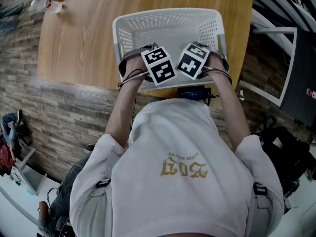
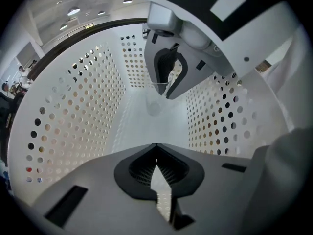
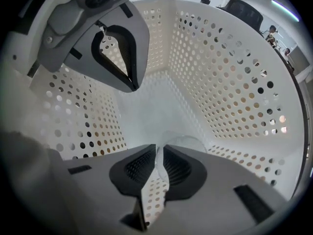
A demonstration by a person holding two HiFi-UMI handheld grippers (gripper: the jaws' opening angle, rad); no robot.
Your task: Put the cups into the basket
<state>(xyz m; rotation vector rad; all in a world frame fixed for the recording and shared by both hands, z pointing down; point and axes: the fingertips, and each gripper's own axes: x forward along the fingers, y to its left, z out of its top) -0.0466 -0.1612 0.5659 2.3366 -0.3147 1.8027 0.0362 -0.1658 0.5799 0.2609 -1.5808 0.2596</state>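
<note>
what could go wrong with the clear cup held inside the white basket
1. The right gripper pinches the clear plastic cup only by its thin rim, so the cup may buckle or slip.
2. Let go from that grip, it could tip over in the white perforated plastic basket.
3. The left gripper, jaws shut and empty, is close by and might knock it.

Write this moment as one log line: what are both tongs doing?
left tongs: shut, nothing held, inside white basket | right tongs: shut on clear cup, inside basket | cup not yet released
</note>
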